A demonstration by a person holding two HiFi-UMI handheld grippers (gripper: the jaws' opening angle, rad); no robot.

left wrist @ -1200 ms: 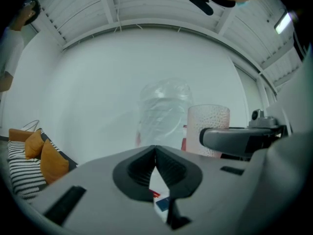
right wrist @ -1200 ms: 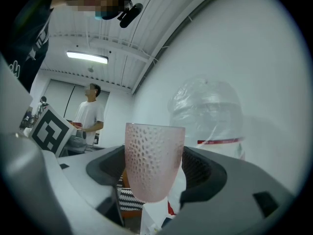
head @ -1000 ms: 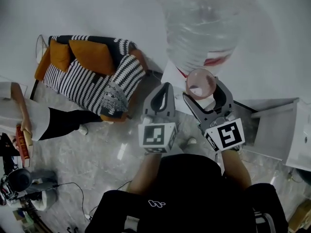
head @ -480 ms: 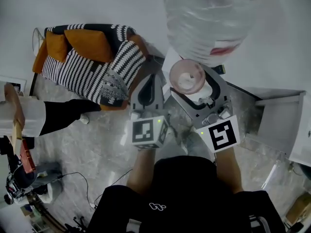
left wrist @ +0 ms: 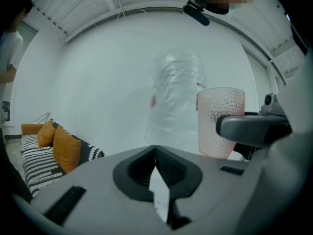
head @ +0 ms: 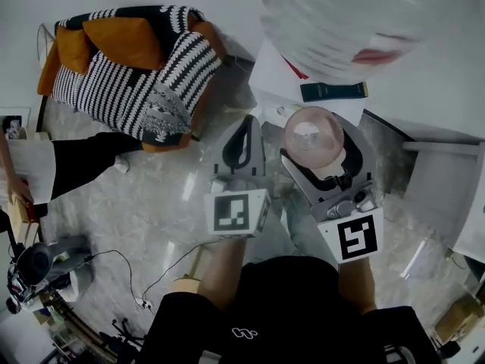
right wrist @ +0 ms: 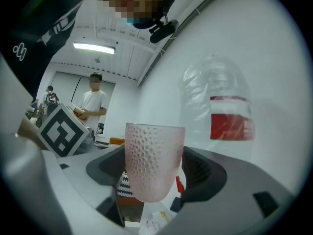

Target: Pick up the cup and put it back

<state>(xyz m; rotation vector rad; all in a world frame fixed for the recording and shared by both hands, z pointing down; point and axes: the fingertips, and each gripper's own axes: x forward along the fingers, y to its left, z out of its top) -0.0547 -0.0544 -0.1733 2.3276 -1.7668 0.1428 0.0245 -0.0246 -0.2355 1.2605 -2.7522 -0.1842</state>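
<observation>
- The right gripper point(head: 322, 154) pinches a pink cup point(right wrist: 154, 158) between its two jaws.
- The cup has little bumps all over it. Its open top faces up. It is up in the air, near a big clear water bottle point(head: 341, 14).
- The left gripper point(head: 241, 139) has its jaws pressed together, with nothing between them. It is just beside the right gripper.
- The bottle has a red label point(right wrist: 230, 119). It is too blurry to read.
- Each gripper has a cube point(head: 235, 212) with black and white squares on it.
- A dark green strip point(head: 333, 91) lies on the white top by the bottle. Its writing is too small to read.
- A striped sofa point(head: 129, 82) with orange cushions point(head: 129, 42) stands further left.
- A person in a white shirt point(right wrist: 94, 102) stands far off.
</observation>
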